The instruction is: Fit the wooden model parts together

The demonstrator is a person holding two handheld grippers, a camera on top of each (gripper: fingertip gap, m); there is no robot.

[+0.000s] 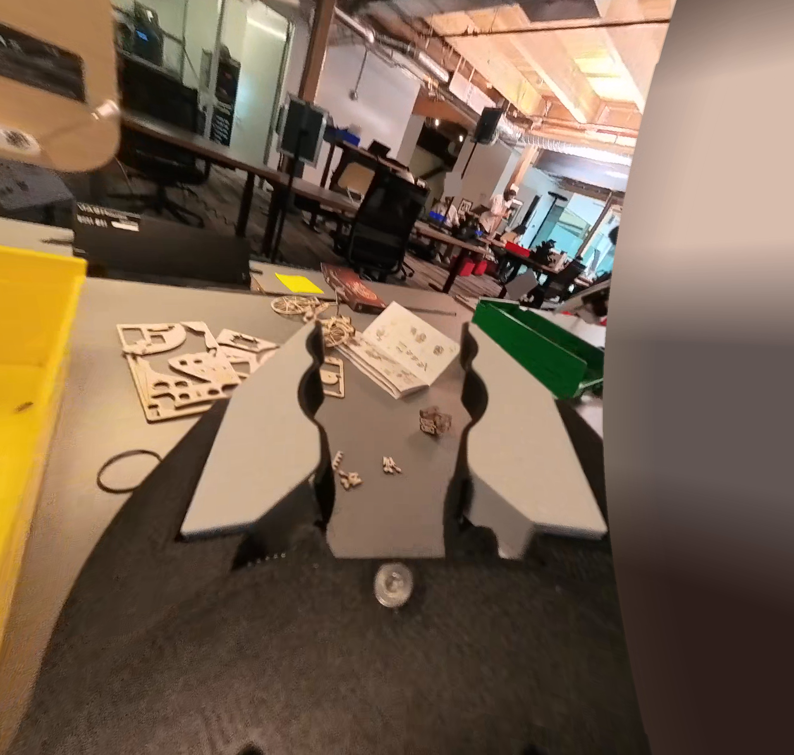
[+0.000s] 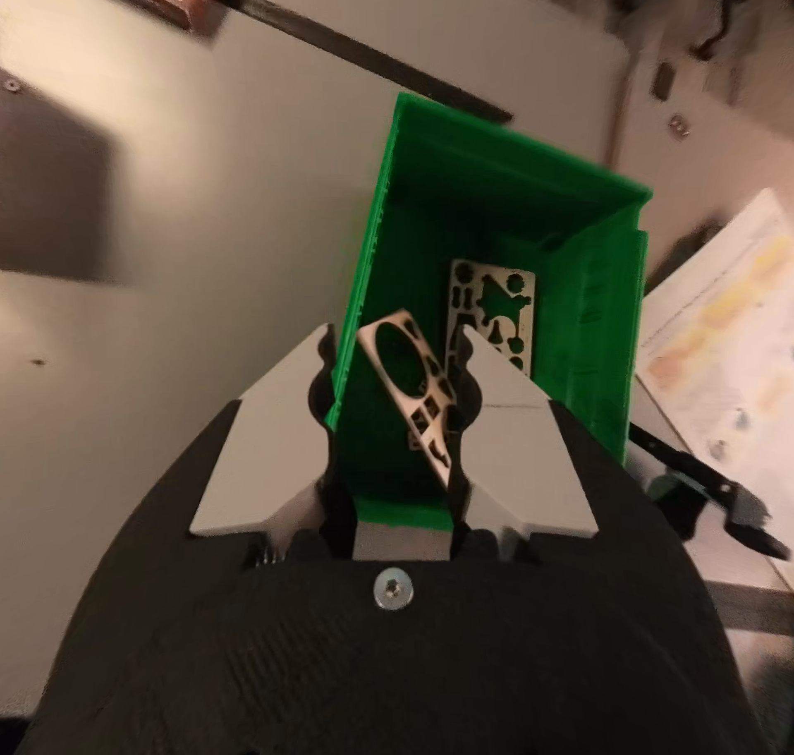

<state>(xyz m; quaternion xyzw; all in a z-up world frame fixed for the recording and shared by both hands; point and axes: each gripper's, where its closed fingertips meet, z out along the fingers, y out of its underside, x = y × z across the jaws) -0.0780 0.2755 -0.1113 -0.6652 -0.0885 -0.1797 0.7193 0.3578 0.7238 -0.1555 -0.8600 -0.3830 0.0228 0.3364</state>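
My left gripper (image 1: 392,334) is open and empty, low over the grey table (image 1: 107,313). Between its fingers lie two small wooden pieces (image 1: 349,474) and a small dark block (image 1: 432,420). Punched wooden sheets (image 1: 184,369) lie to the left, and a partly built wooden model (image 1: 313,311) lies beyond them. My right gripper (image 2: 397,332) is open over the green bin (image 2: 386,218). A punched-out wooden sheet (image 2: 408,382) sits tilted between its fingers, with its lower end by the right finger (image 2: 502,433). I cannot tell whether they touch. Another punched sheet (image 2: 494,304) lies flat in the bin.
A yellow bin (image 1: 30,369) stands at the left, and the green bin (image 1: 537,347) at the right. An open instruction booklet (image 1: 404,356), a reddish box (image 1: 352,291), a yellow note (image 1: 298,283) and a black rubber band (image 1: 126,472) lie on the table. Papers (image 2: 709,304) lie right of the bin. About 65 centimetres separates my left fingertips from my right. It is some 20 centimetres from my left tips to the black rubber band (image 1: 126,472).
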